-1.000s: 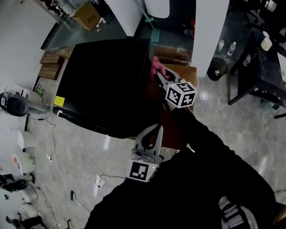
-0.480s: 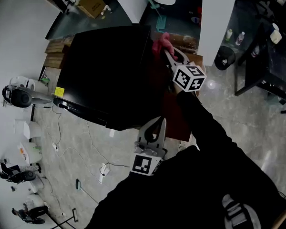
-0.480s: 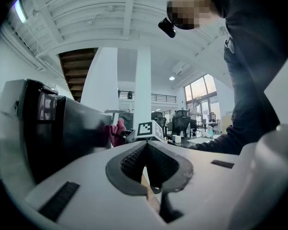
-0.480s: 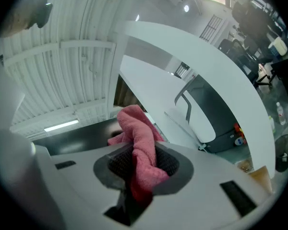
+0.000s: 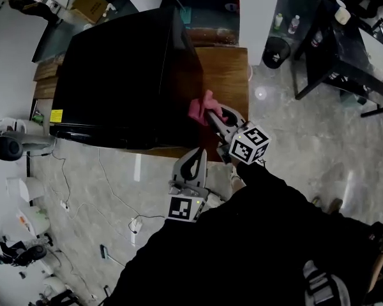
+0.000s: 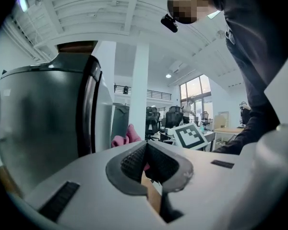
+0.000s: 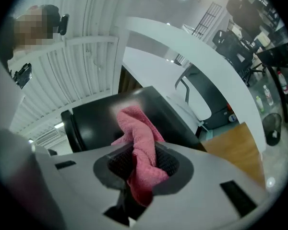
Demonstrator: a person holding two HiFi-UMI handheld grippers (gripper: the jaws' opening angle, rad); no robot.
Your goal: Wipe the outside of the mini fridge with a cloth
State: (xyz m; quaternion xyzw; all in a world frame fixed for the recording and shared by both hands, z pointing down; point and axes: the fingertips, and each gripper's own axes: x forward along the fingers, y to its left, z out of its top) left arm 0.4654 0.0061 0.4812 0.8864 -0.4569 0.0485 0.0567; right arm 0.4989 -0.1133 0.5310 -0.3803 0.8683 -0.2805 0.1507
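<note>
Head view: the mini fridge [image 5: 121,75] stands on a wooden platform [image 5: 228,69]. Its black faces merge, so its edges are hard to read. The pink cloth [image 5: 200,106] sits at its right side, probably touching it. The right gripper [image 5: 212,115] carries the cloth, and the left gripper [image 5: 196,157] hangs lower, apart from the fridge.

Left gripper view: the jaws are pressed together with nothing between them.

Right gripper view: the fingers clamp the cloth, which lies lengthwise along the jaws with its bunched free end toward the fridge.

I'm holding my right gripper [image 5: 212,115] out ahead, its 2 jaws clamping the pink cloth [image 5: 200,105]. I'm holding my left gripper [image 5: 200,155] nearer my body, jaws seemingly pressing together, empty.
</note>
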